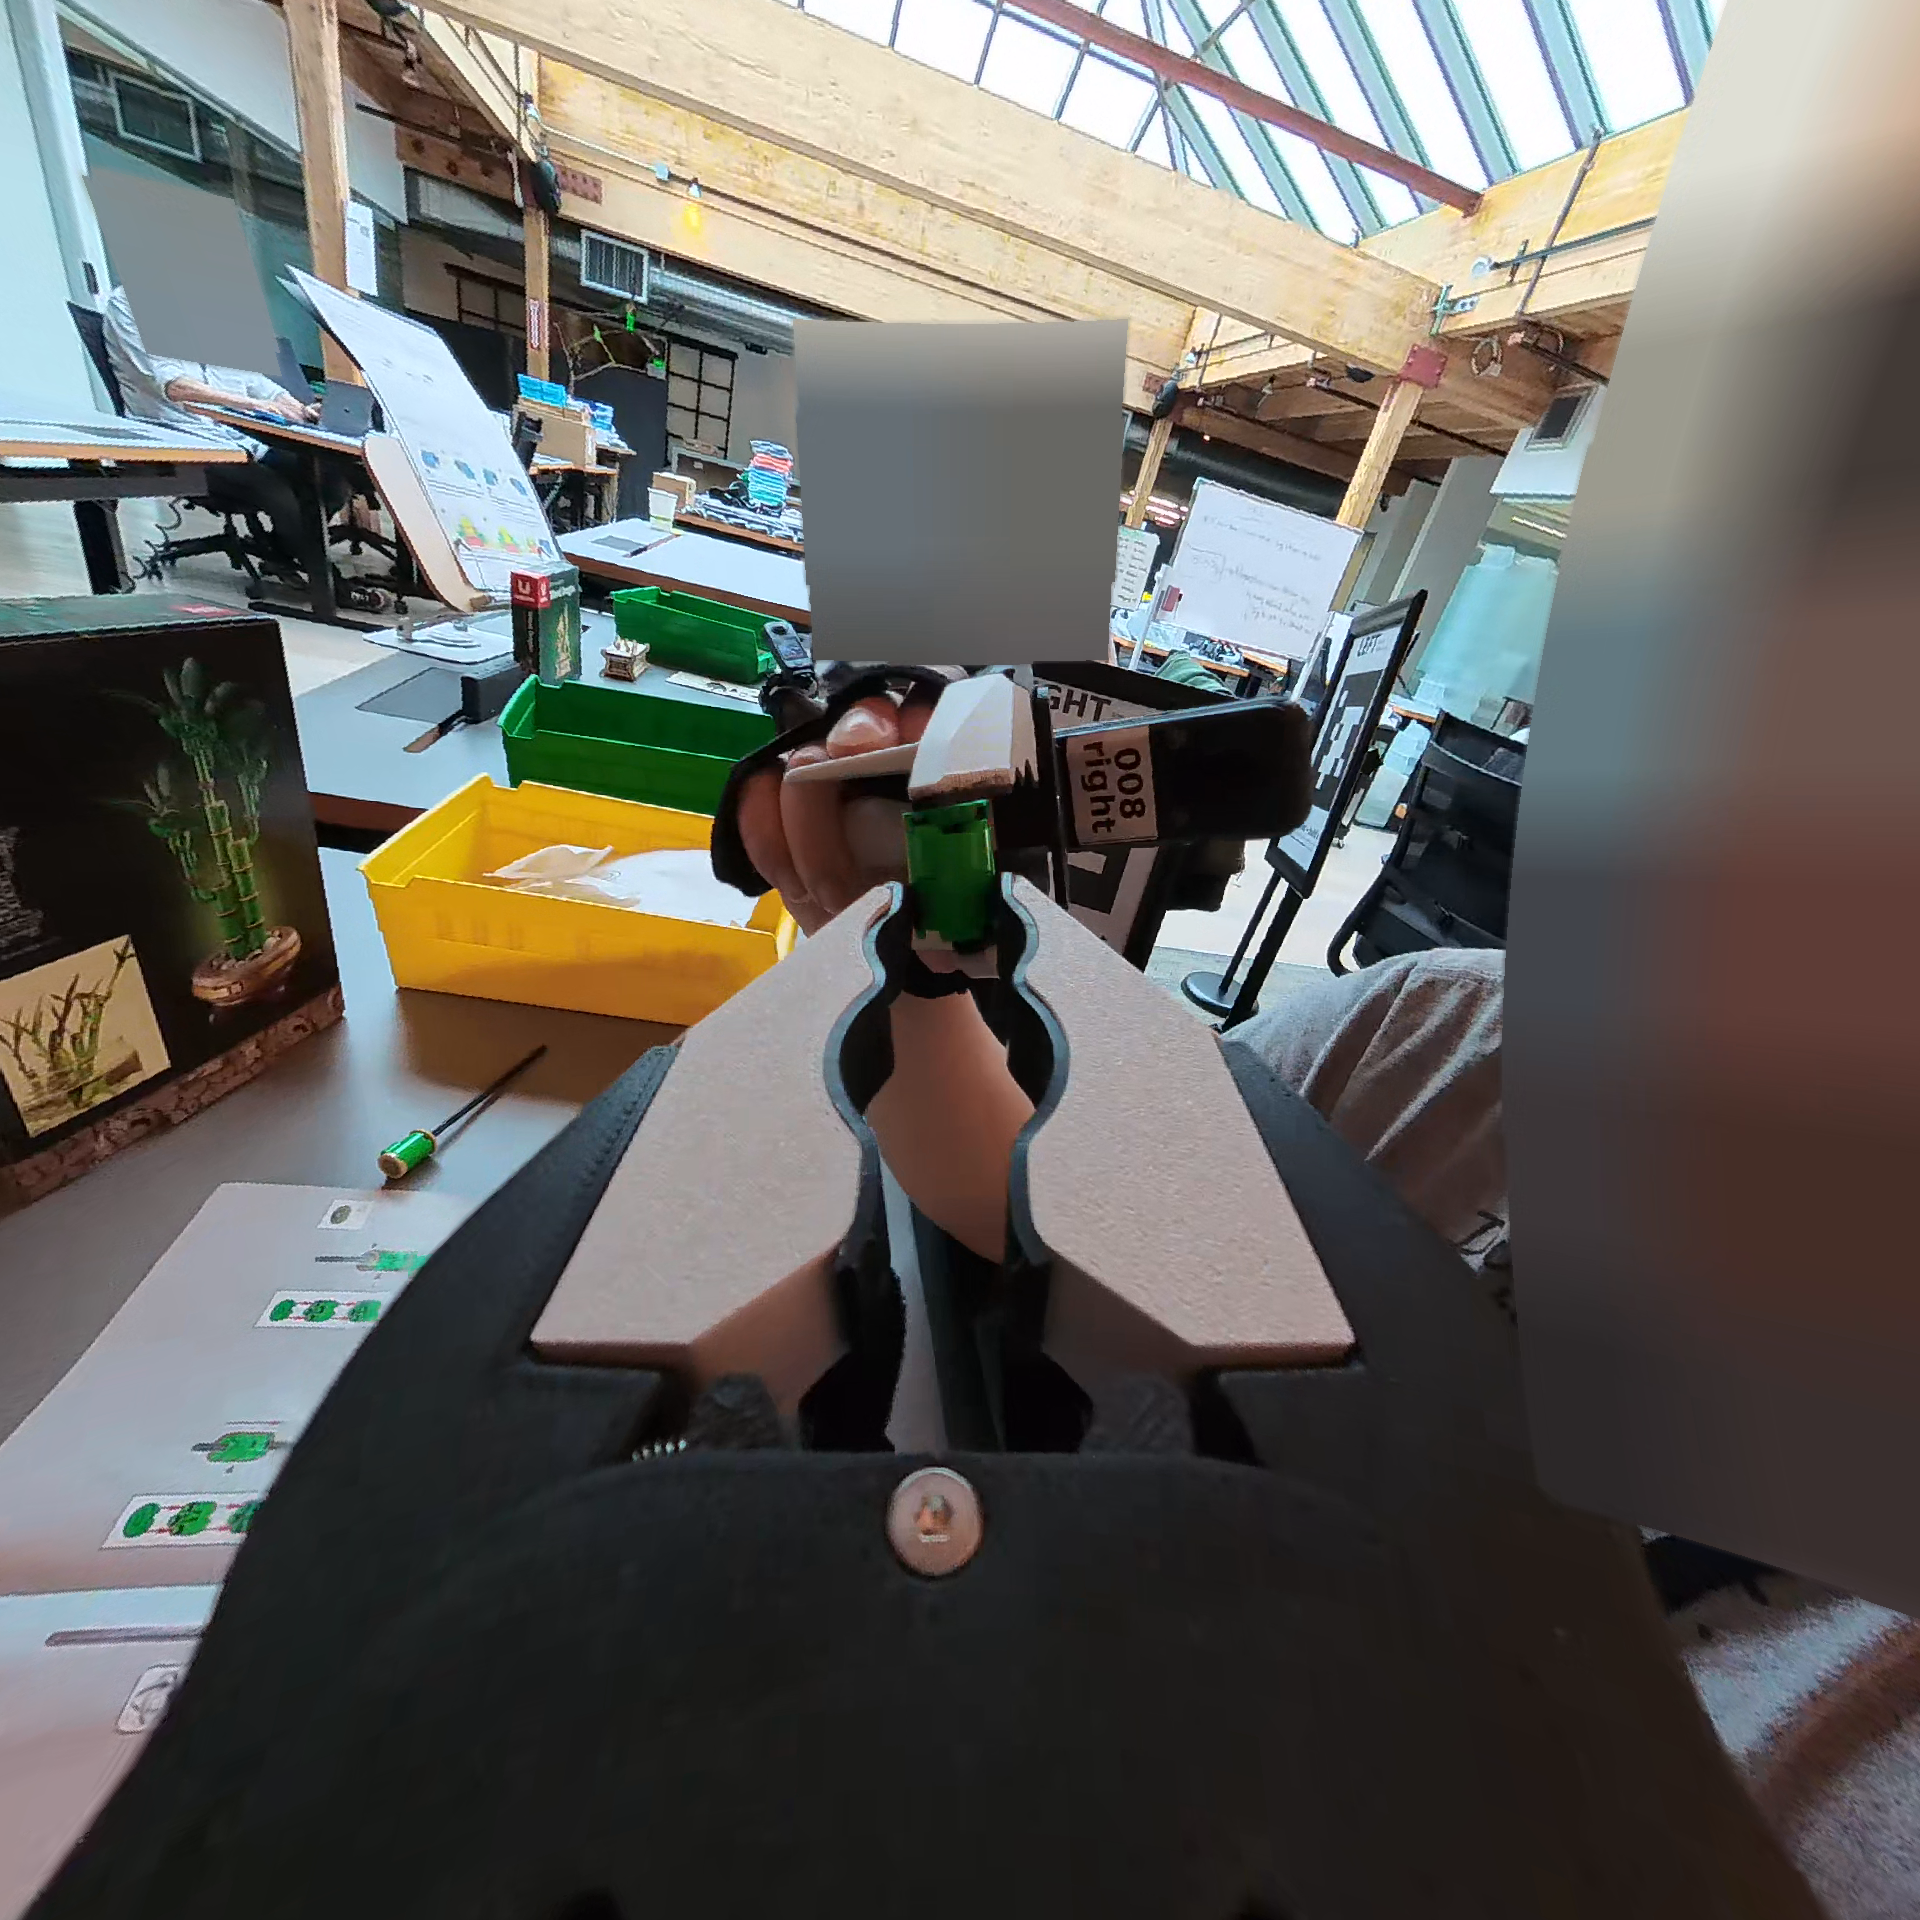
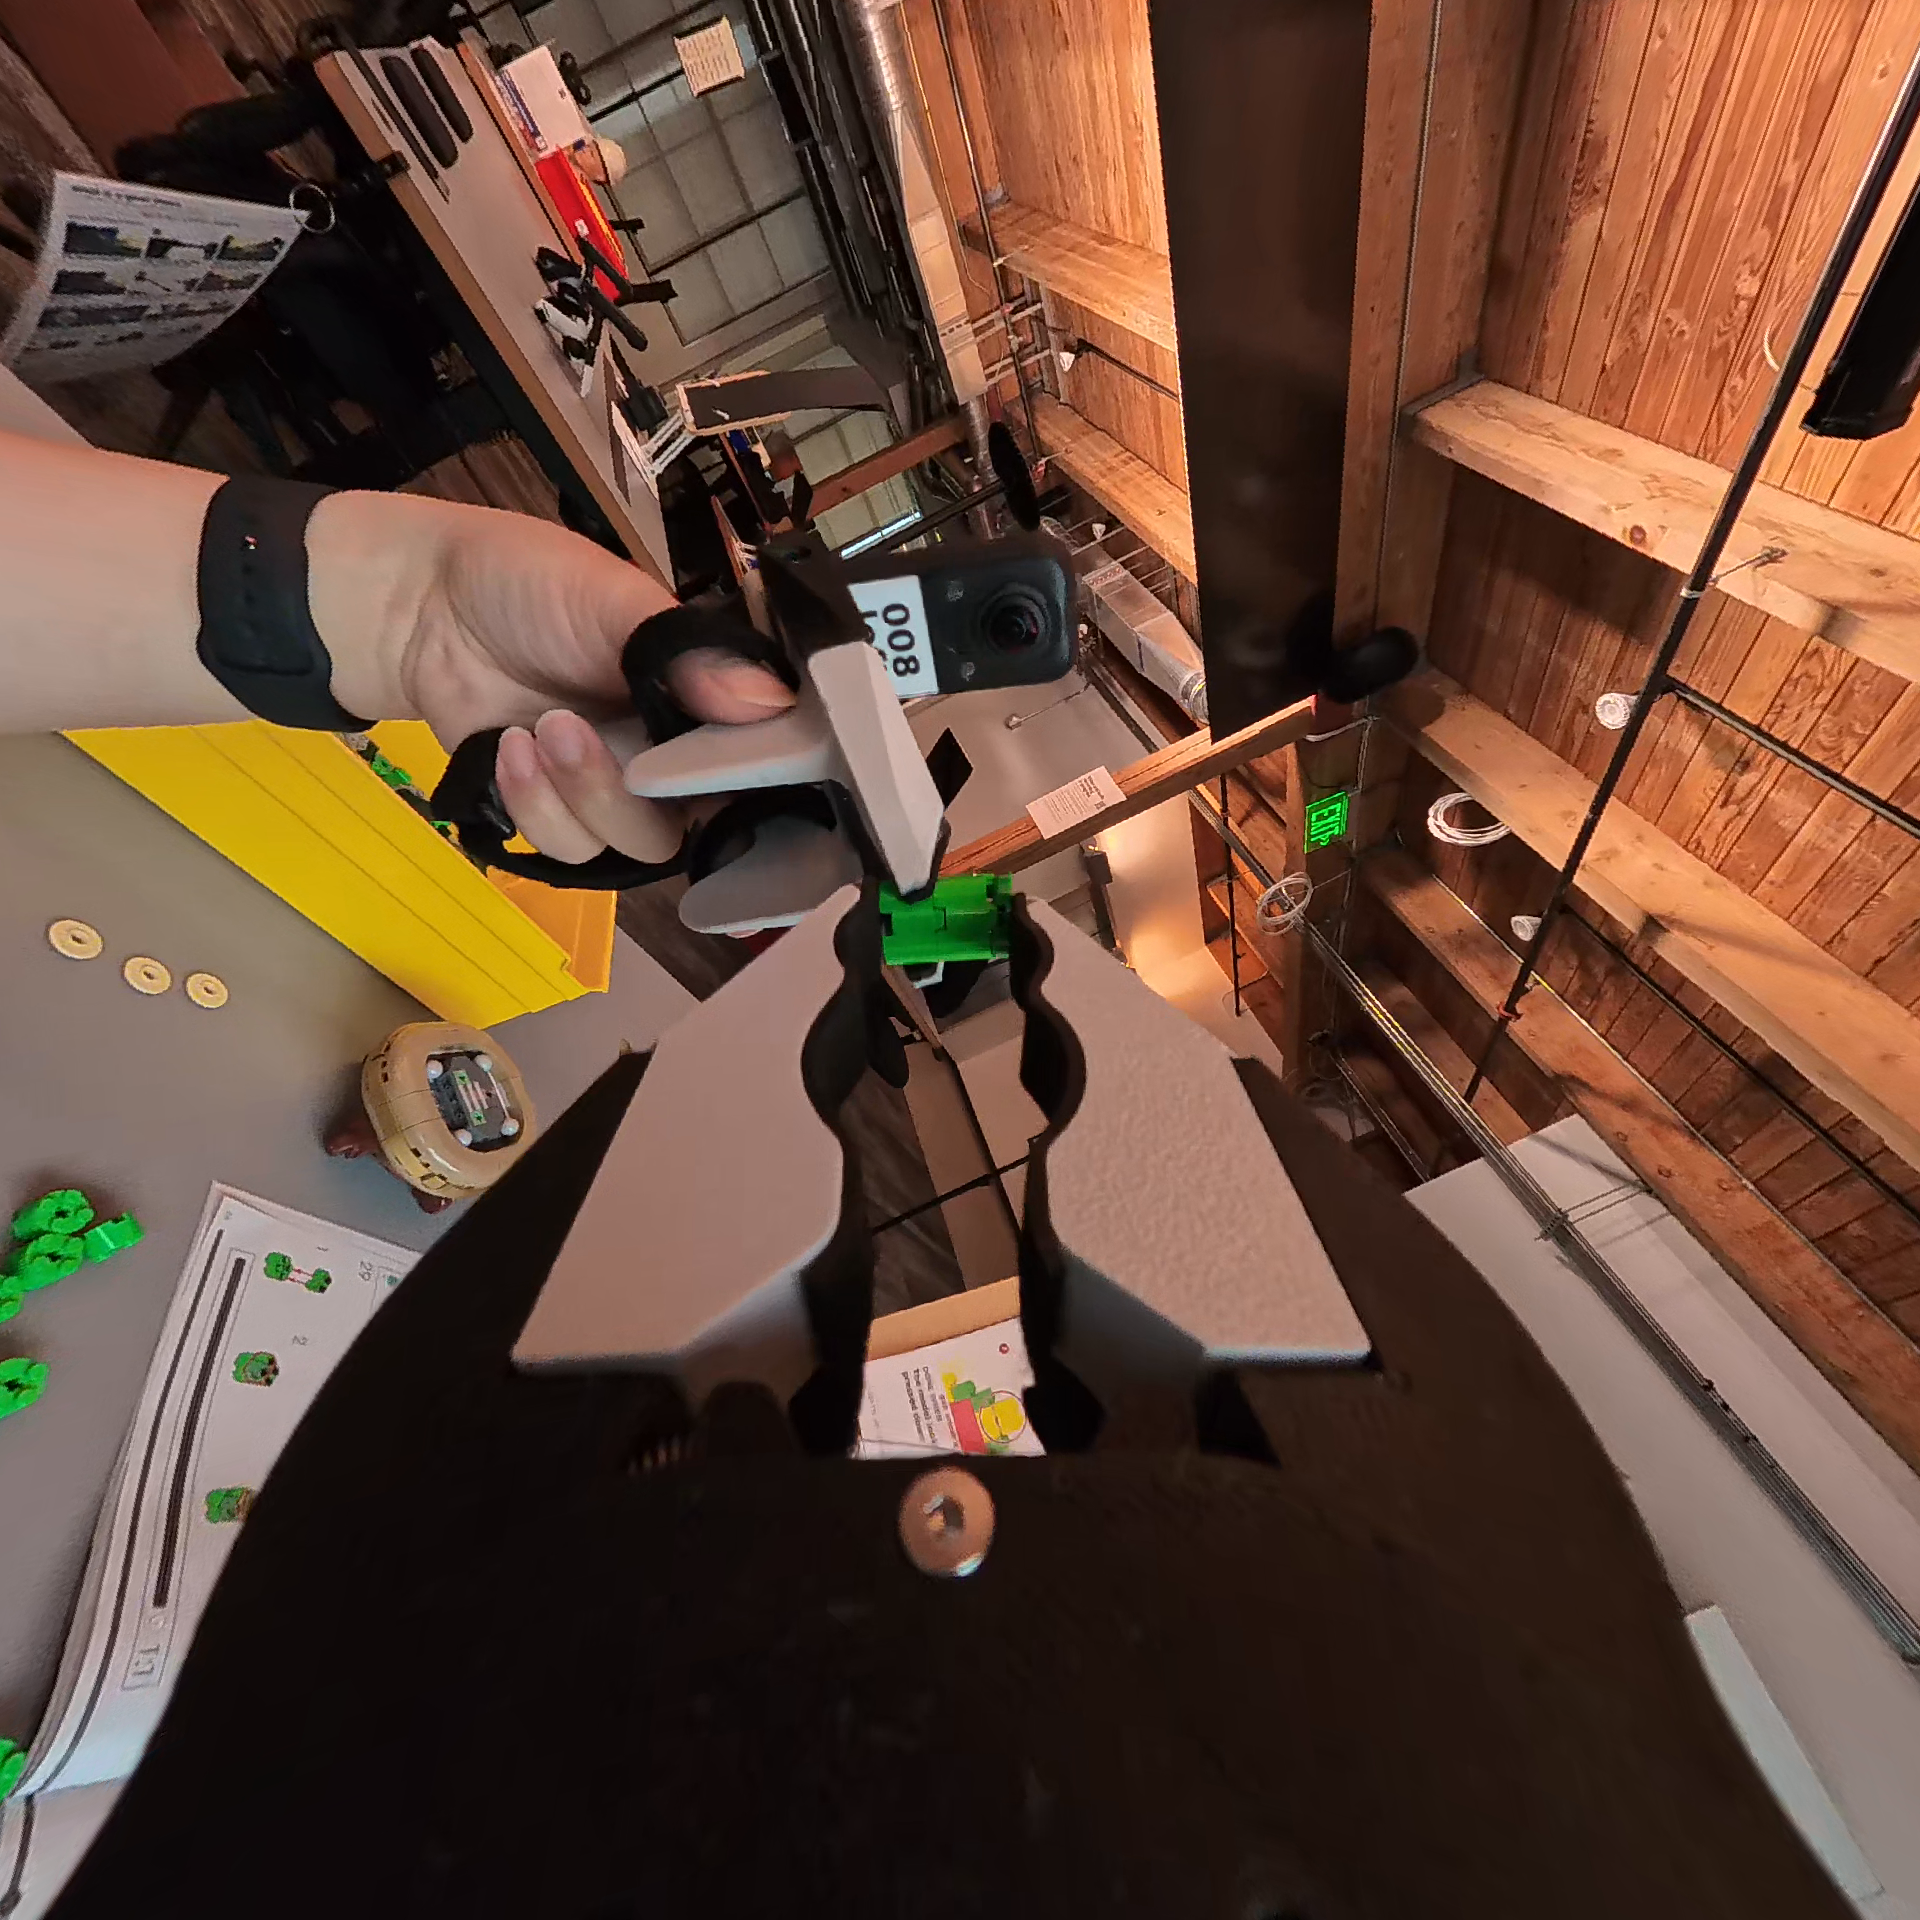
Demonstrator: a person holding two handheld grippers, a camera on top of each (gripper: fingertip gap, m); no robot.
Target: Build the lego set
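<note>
A small green lego stalk segment (image 1: 951, 862) is held up in the air between both grippers. My left gripper (image 1: 954, 920) is shut on its lower part. My right gripper (image 1: 968, 795) comes in from the right and meets the piece from above. In the right wrist view my right gripper (image 2: 940, 940) is shut on the green piece (image 2: 951, 914), and the left gripper (image 2: 916, 883) touches it from the upper left. A green segment on a black axle rod (image 1: 410, 1151) lies on the table. The tan pot base (image 2: 447, 1112) stands by the instruction booklet (image 2: 208, 1455).
The lego box (image 1: 156, 883) stands at the left, with a yellow bin (image 1: 561, 914) and green bins (image 1: 623, 738) behind. Loose green pieces (image 2: 57, 1236) and three tan discs (image 2: 145, 971) lie on the table. A person's hands hold both grippers. My left and right fingertips are right by each other.
</note>
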